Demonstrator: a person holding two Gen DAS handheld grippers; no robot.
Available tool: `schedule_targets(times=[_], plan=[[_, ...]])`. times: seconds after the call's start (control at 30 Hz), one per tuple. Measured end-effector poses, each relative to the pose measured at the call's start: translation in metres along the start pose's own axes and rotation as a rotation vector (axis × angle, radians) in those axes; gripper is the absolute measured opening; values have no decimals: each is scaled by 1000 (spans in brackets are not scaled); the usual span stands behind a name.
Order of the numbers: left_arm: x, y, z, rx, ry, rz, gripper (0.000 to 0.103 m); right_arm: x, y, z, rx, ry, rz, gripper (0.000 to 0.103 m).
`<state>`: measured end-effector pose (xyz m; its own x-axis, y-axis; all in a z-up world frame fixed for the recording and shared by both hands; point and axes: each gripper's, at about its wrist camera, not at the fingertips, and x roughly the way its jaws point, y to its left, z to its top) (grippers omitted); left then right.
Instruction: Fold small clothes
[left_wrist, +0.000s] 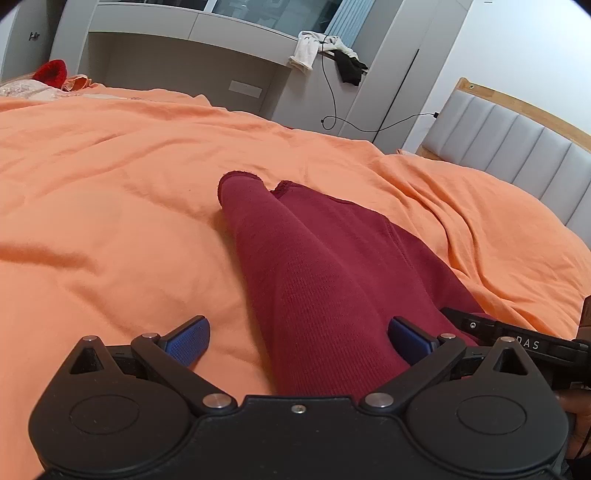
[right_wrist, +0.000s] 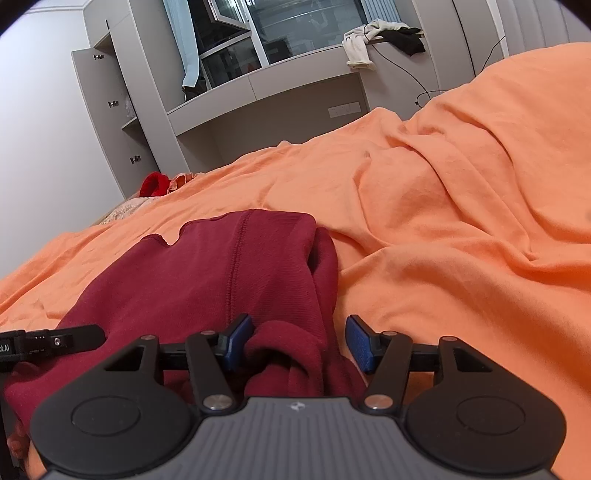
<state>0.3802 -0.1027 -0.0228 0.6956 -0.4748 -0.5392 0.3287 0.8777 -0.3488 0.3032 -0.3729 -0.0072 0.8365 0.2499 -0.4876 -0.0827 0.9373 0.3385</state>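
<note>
A dark red knitted garment (left_wrist: 317, 266) lies on the orange bedsheet (left_wrist: 110, 206), with a sleeve stretched away from me. My left gripper (left_wrist: 299, 341) is open, its blue pads (left_wrist: 188, 341) wide apart over the near end of the sleeve. In the right wrist view the same garment (right_wrist: 221, 273) lies bunched, a seam running down its middle. My right gripper (right_wrist: 299, 341) is open, with a fold of the red cloth between its blue pads (right_wrist: 360, 341); the jaws do not pinch it. The other gripper's black body shows at the left edge (right_wrist: 48, 343).
The orange sheet (right_wrist: 461, 221) is wrinkled, with a raised ridge at the right. A red item (right_wrist: 155, 183) lies at the bed's far edge. A grey desk unit (left_wrist: 184, 62) with hanging clothes and a cable stands beyond. A padded headboard (left_wrist: 517, 147) is at the right.
</note>
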Motion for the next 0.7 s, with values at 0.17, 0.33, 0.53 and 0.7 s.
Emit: schedule_targets(times=[0.17,0.33,0.53,0.7], plan=[[0,3,-1,-5,-5,-3,103,0,0,0,4,-4,-4,64],[-1,4,-7,-7,-30,-6,103,1,-1,-2,12,-7,-2,65],[-3,5,-10,-7,-40,-8,103,0,-1,-2,16,-7,0,66],[-3,5,-10,-7,-40,-8,103,0,-1,-2,15,-7,-1,66]])
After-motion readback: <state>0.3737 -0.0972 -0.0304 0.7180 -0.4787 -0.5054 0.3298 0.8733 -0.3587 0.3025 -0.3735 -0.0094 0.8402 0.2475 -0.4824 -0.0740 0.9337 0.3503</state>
